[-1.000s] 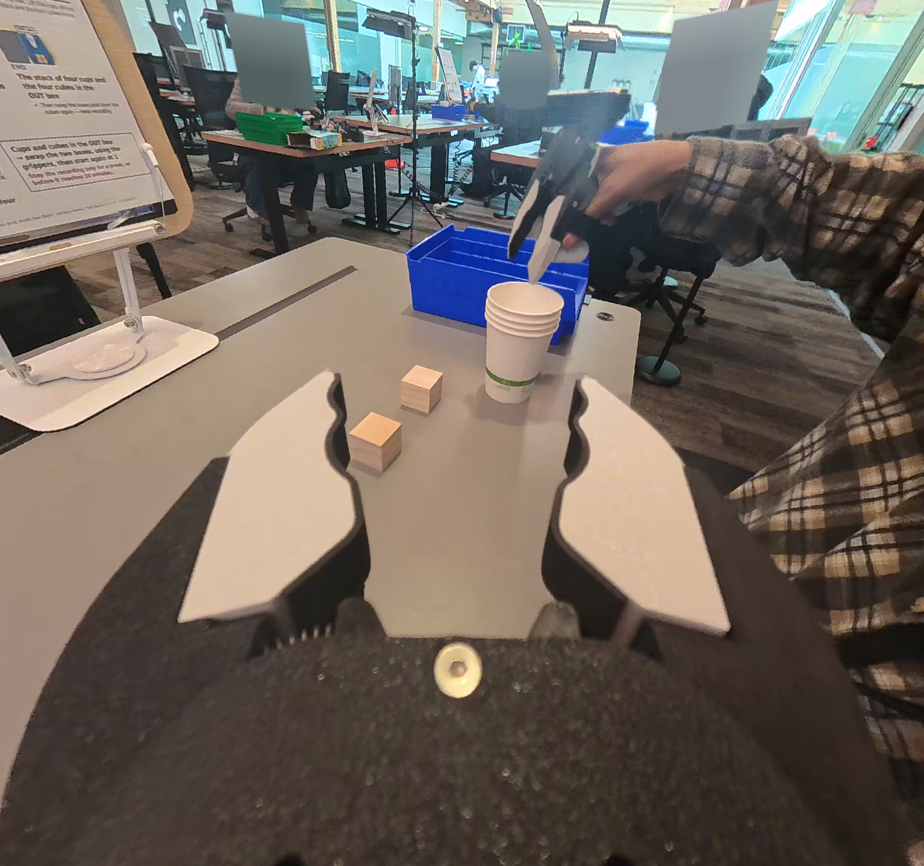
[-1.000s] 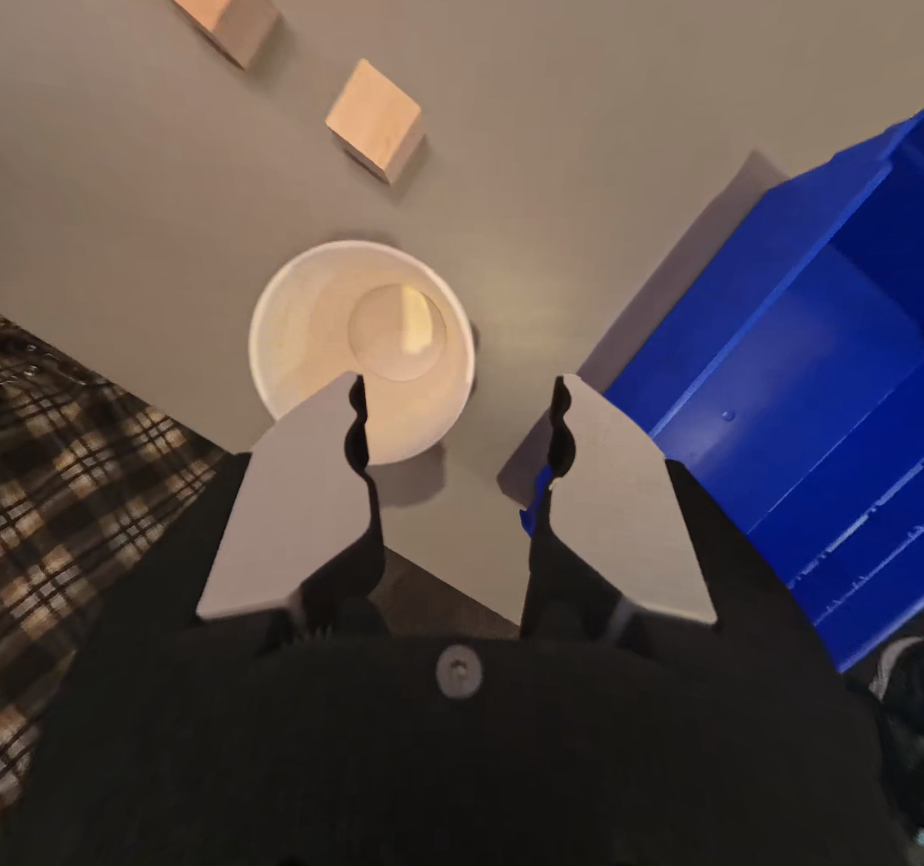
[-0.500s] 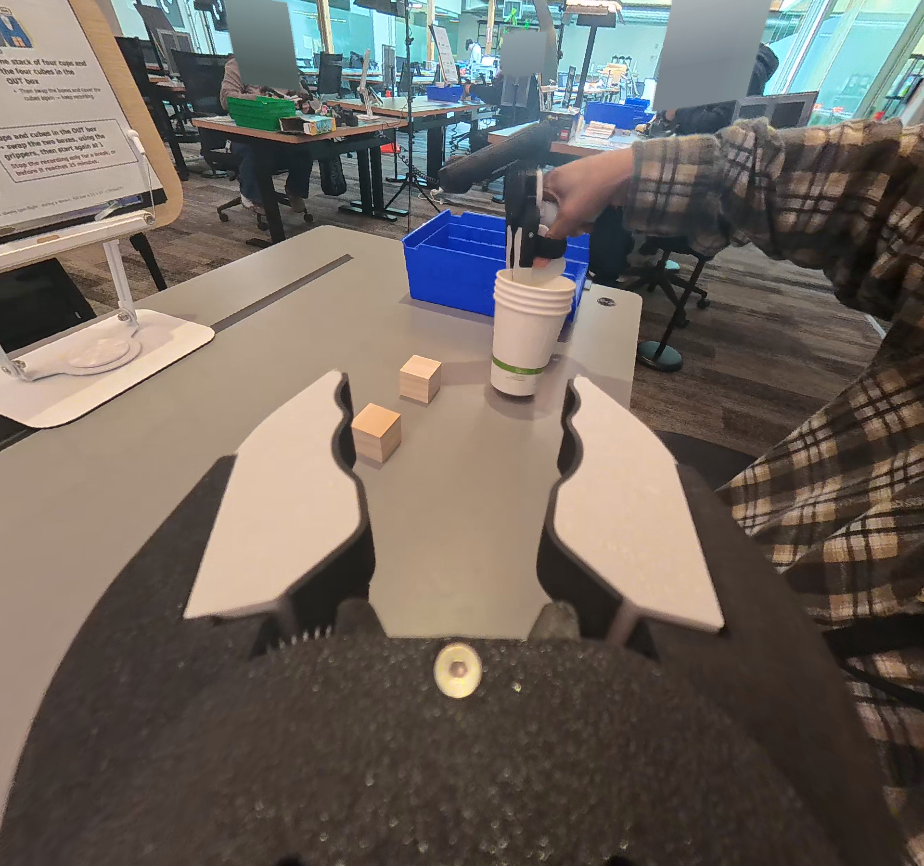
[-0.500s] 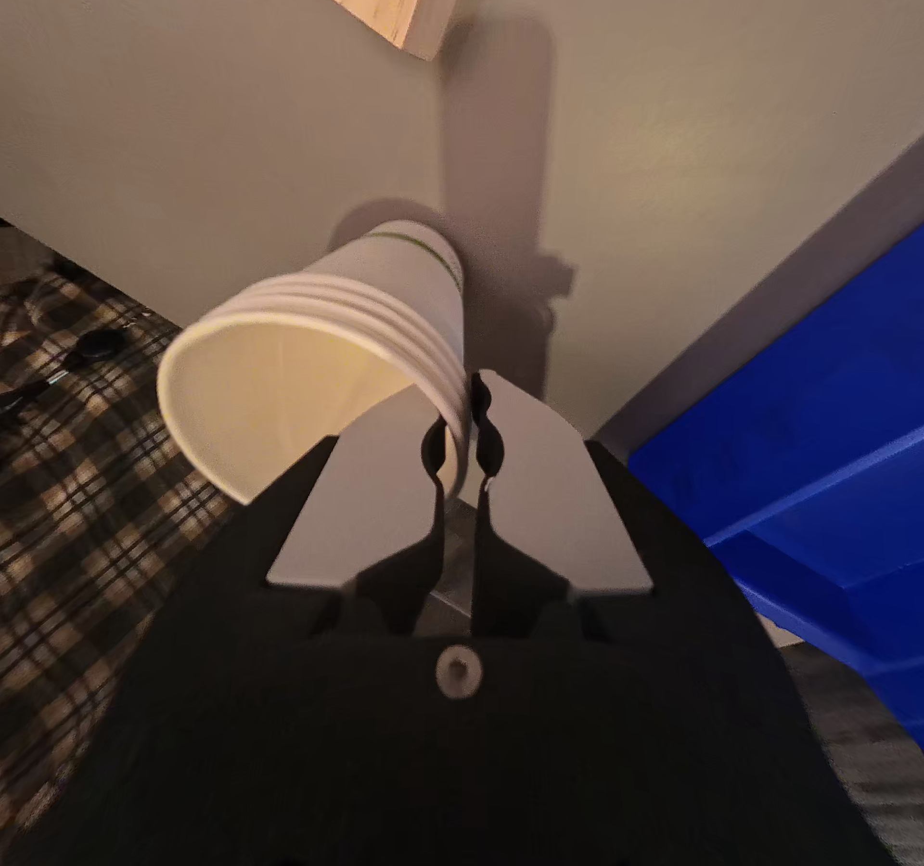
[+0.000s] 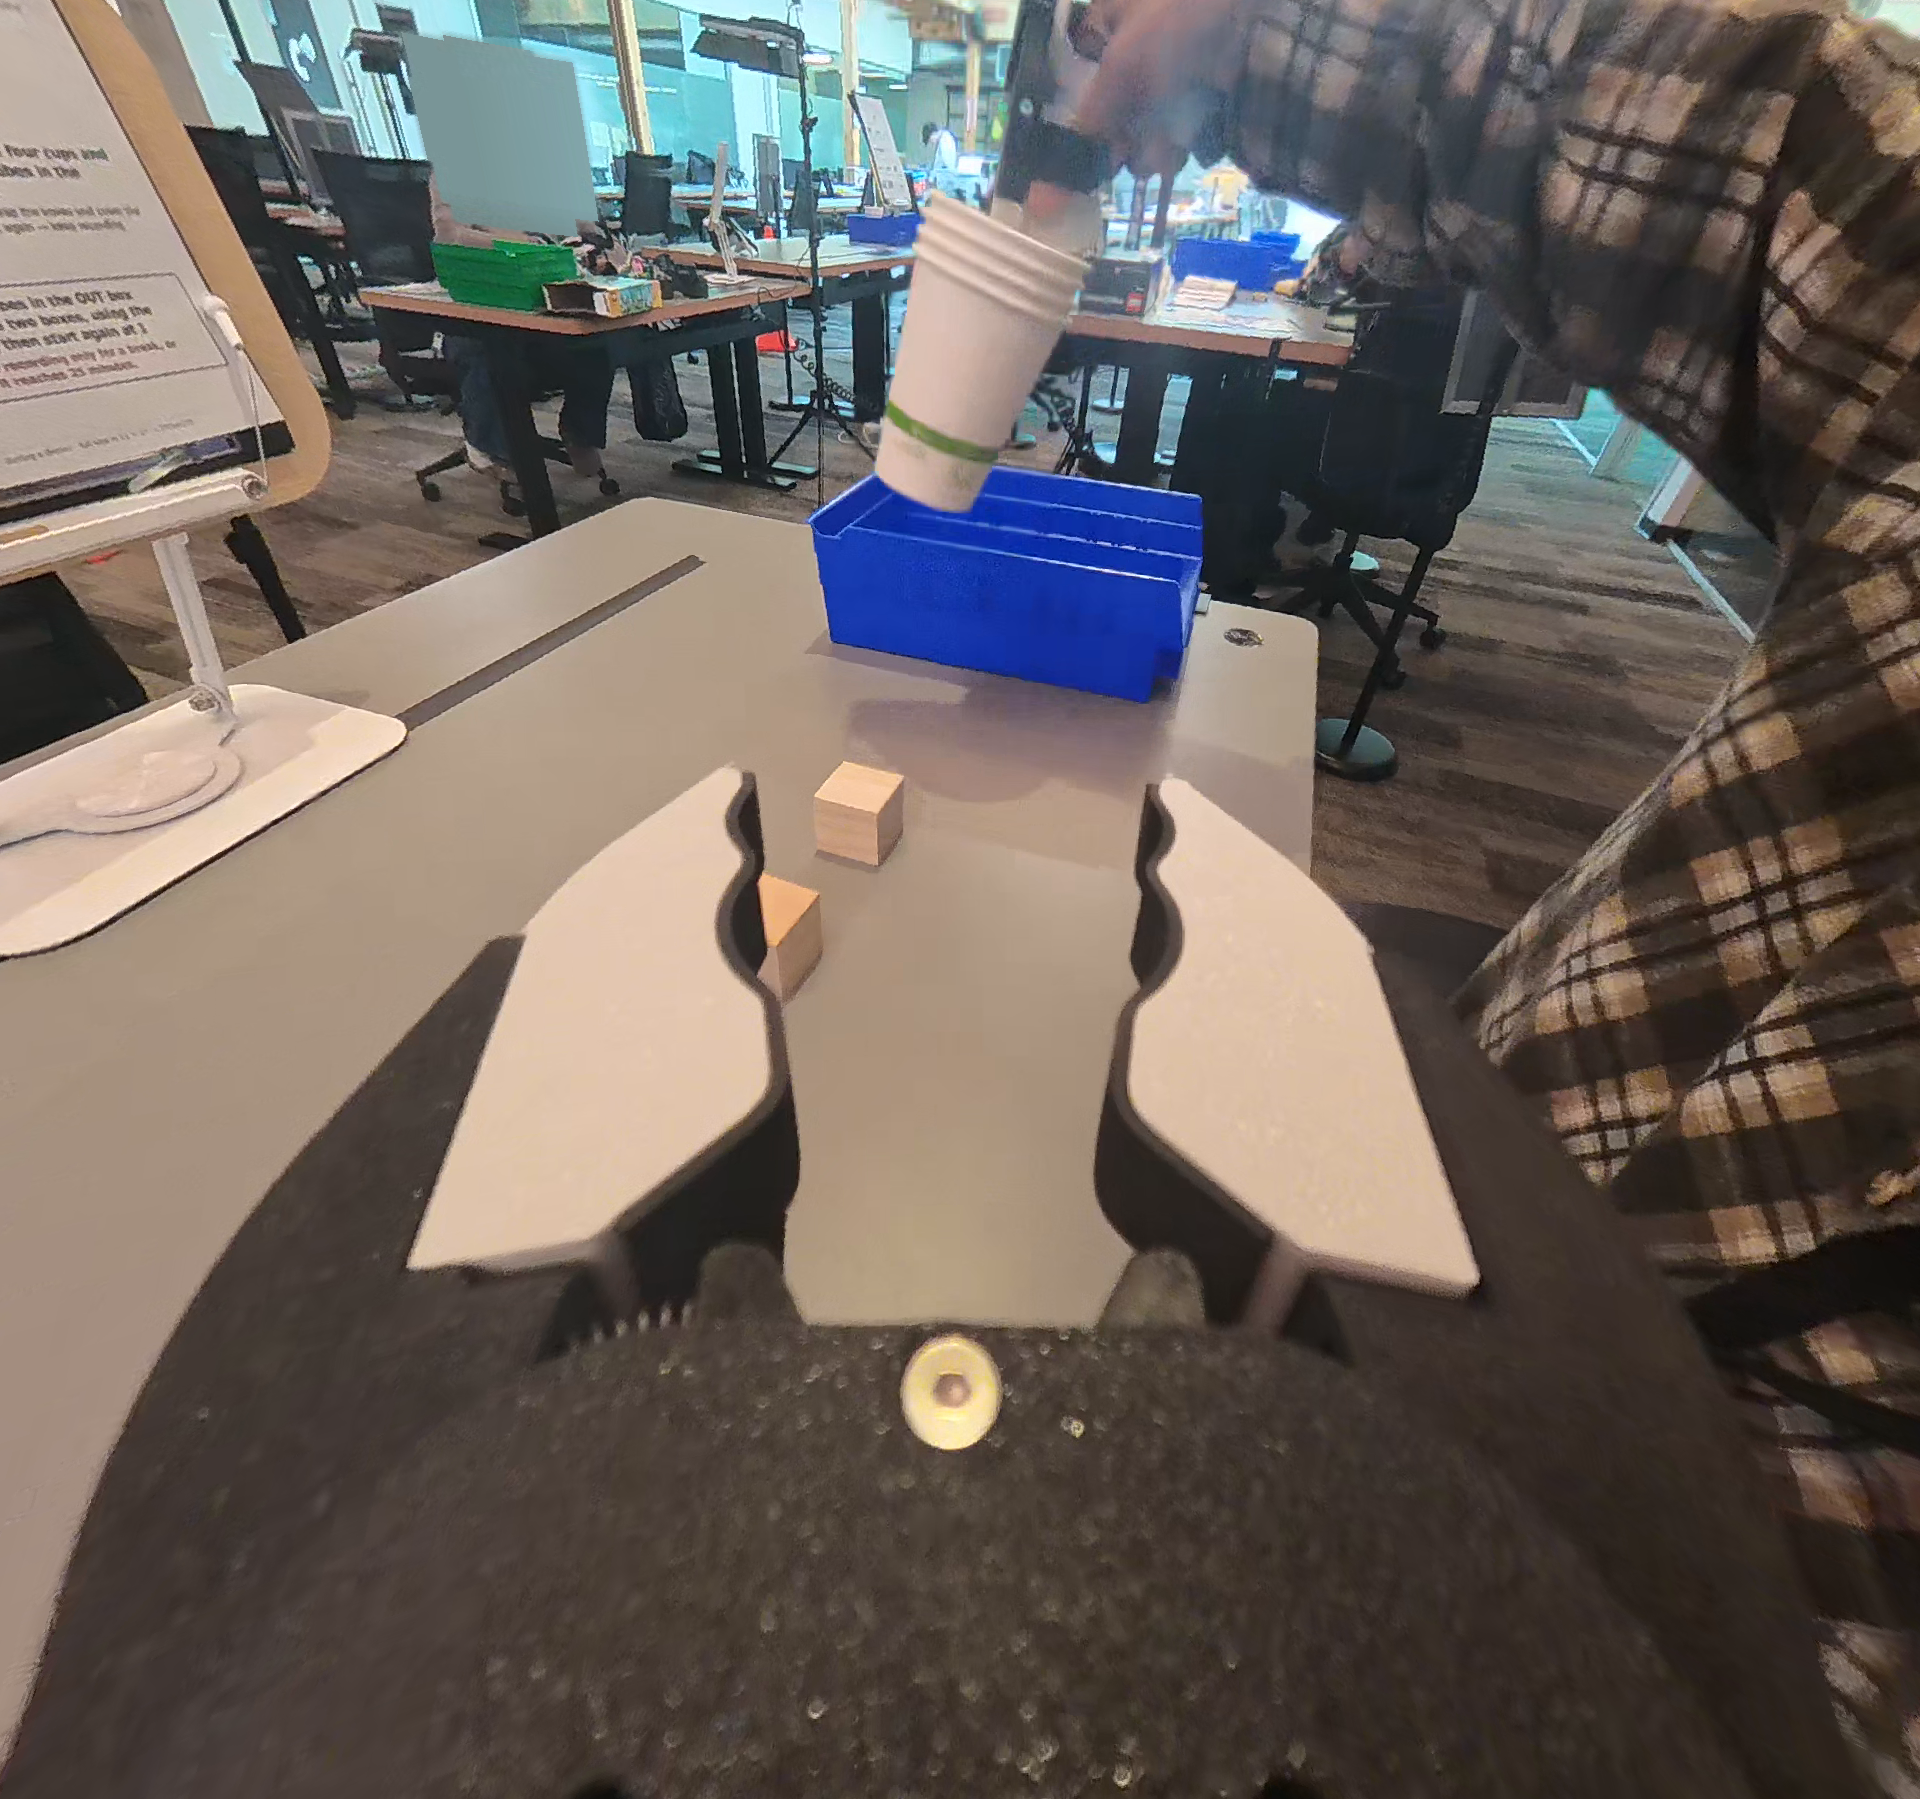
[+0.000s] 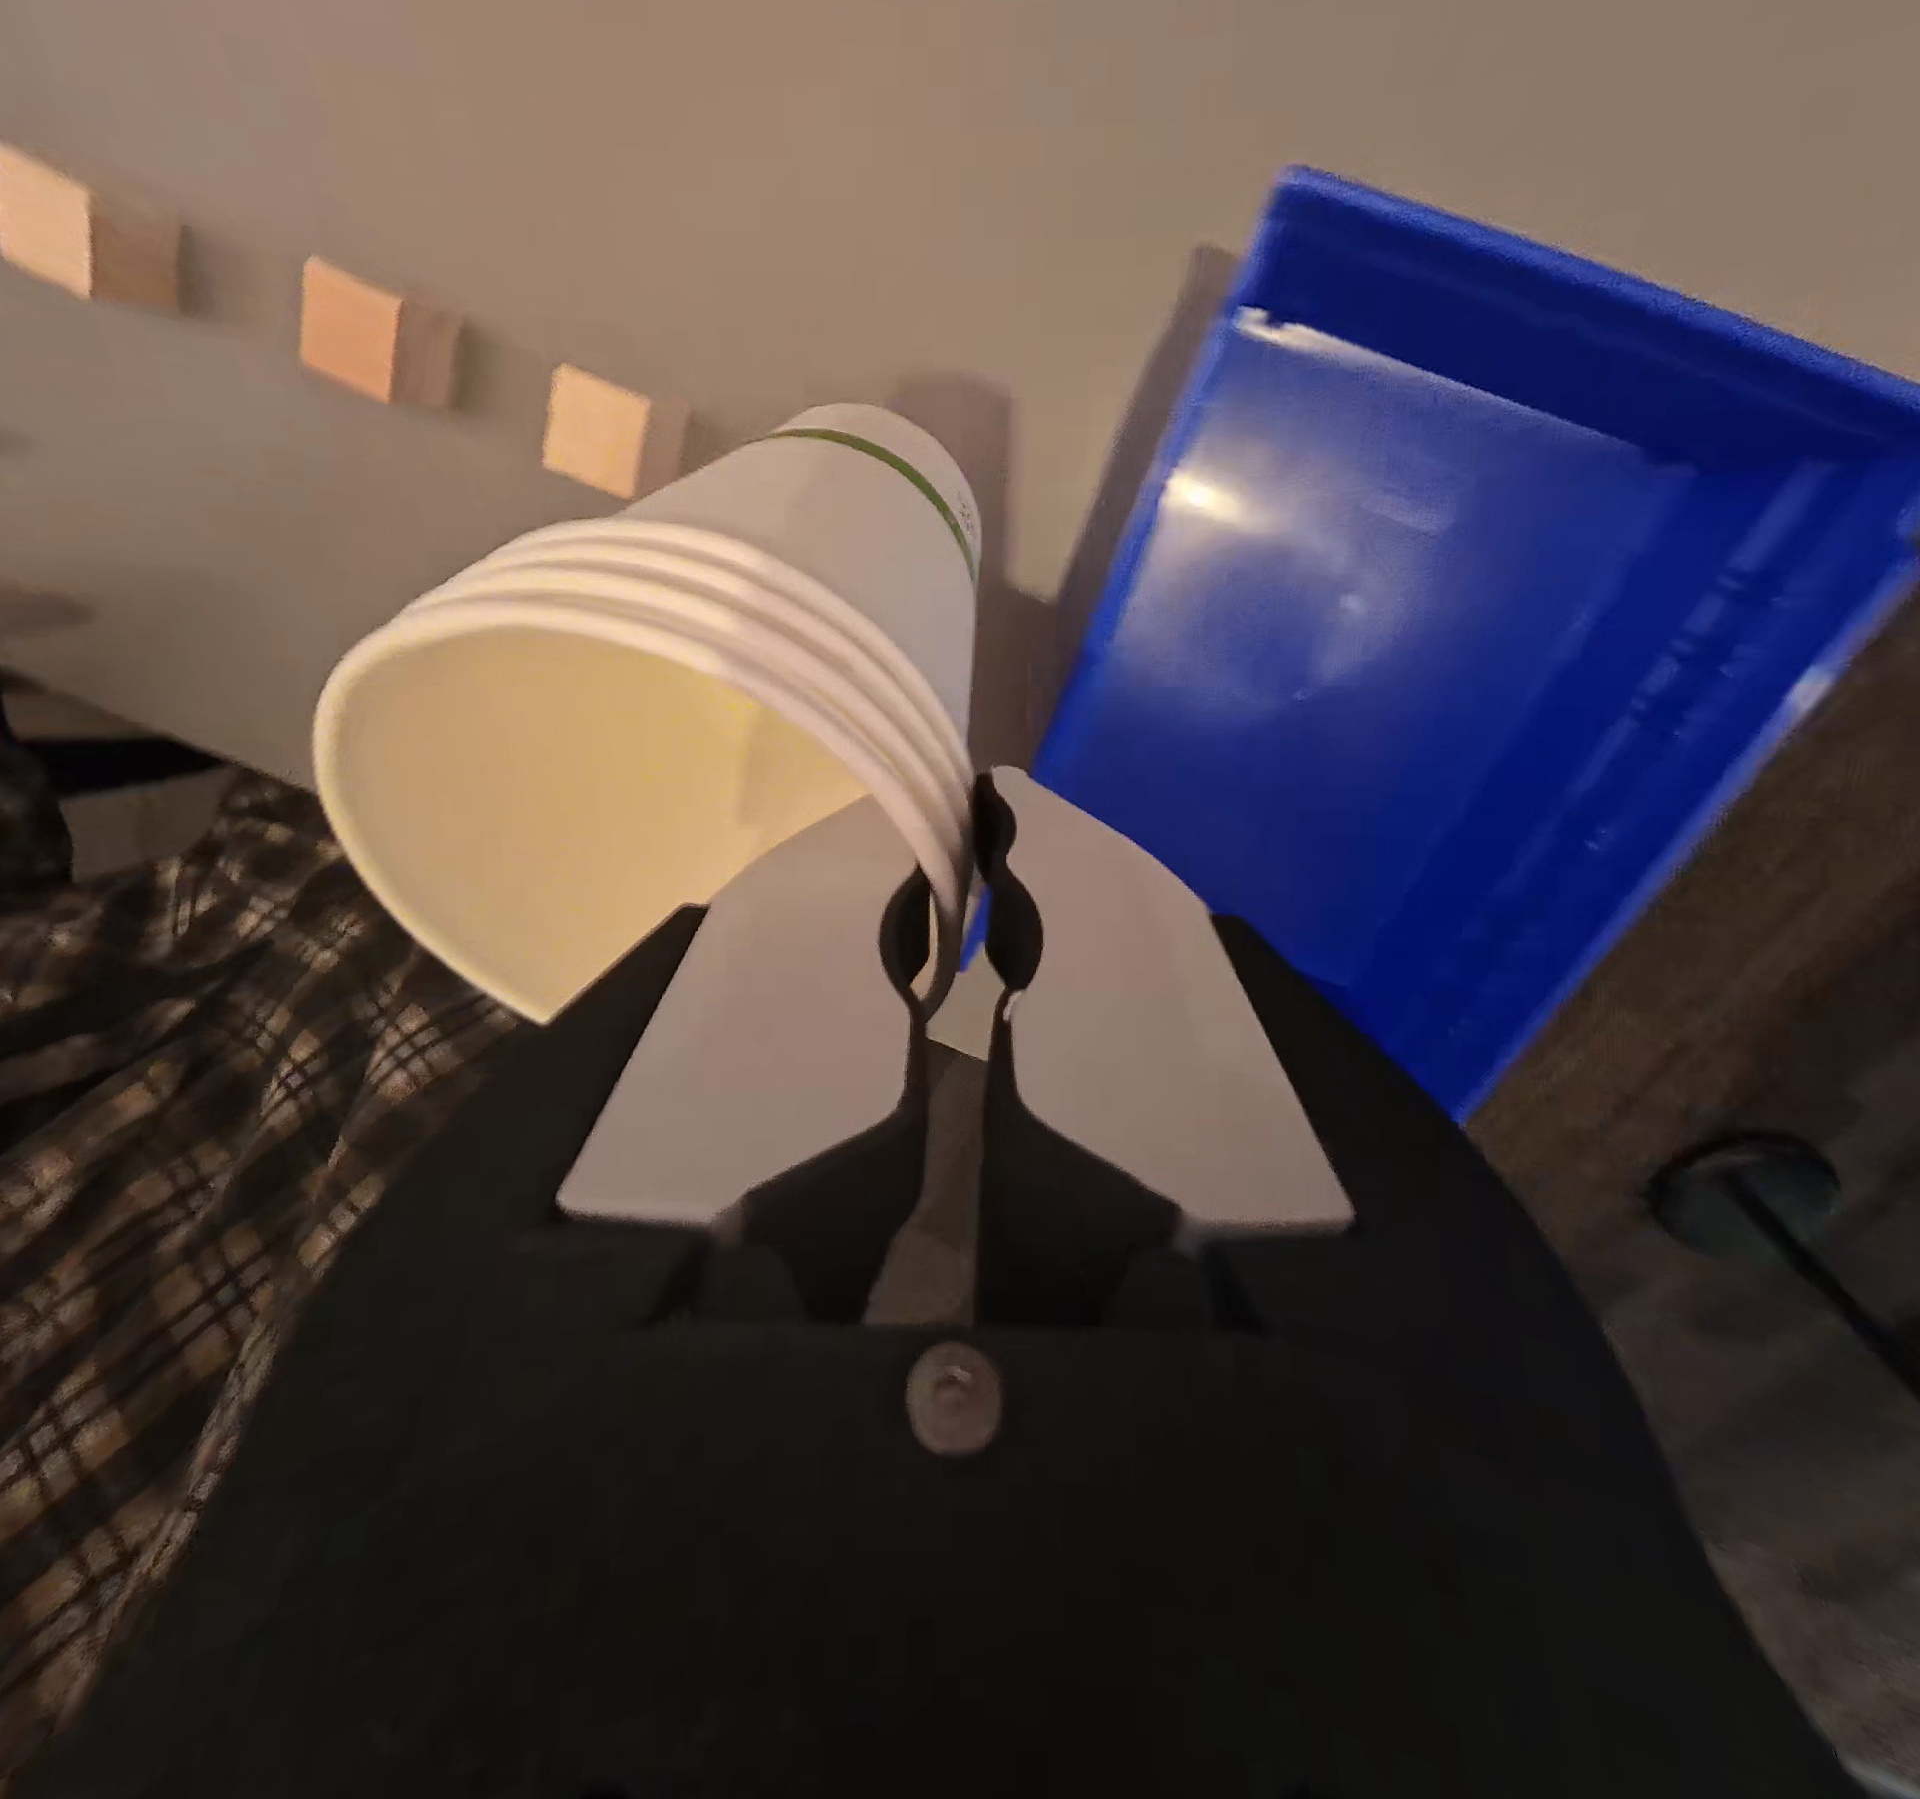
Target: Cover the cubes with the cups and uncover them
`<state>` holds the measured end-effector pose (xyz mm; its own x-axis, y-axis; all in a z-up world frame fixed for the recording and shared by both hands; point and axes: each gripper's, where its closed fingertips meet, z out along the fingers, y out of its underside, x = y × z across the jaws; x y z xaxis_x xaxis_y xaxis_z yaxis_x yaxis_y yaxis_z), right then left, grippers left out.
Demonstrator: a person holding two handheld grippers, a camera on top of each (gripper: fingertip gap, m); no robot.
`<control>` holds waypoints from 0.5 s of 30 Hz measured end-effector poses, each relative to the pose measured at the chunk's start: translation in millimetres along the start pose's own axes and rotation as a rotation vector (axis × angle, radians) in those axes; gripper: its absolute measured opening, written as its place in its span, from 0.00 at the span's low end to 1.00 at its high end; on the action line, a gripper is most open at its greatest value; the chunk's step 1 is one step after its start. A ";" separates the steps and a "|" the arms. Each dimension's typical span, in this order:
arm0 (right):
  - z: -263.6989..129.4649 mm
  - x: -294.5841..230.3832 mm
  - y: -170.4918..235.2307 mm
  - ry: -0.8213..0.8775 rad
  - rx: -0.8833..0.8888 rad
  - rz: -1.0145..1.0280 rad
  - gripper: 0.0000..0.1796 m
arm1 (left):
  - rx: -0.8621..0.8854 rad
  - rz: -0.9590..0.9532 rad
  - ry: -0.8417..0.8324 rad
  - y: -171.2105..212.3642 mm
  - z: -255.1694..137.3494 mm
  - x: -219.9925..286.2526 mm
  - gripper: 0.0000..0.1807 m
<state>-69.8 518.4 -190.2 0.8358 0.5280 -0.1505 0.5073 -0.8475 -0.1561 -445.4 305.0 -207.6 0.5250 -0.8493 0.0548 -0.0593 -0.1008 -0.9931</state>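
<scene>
Four nested cups point(image 6: 665, 710) hang pinched in the right tongs point(image 6: 971, 819).

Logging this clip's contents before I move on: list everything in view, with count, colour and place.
Cup stack: one nested stack, white with green band, lifted and tilted above the bin, pinched at the rim.
Cubes: three, light wood, in a row on the table.
Bin: one, blue, far table edge.
Table: one, grey.
Sign stand: one, white, far left.
Left tool: open, empty, low over the table.
Right tool: shut on the cup stack.
Sleeve: plaid.
</scene>
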 end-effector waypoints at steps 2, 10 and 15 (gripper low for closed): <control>-11.1 32.4 -1.0 0.033 -0.007 0.085 0.03 | 0.020 0.011 0.012 -0.3 3.6 -0.8 0.38; 32.7 129.4 15.0 0.057 -0.119 0.310 0.03 | -0.014 0.033 0.025 15.0 20.6 -8.6 0.37; 73.9 165.8 25.2 0.057 -0.196 0.372 0.03 | -0.062 0.027 0.027 28.8 32.2 -15.0 0.37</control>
<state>66.0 588.6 -291.2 0.9770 0.1846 -0.1064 0.1941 -0.9770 0.0878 -427.7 331.6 -240.4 0.4995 -0.8658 0.0316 -0.1265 -0.1089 -0.9860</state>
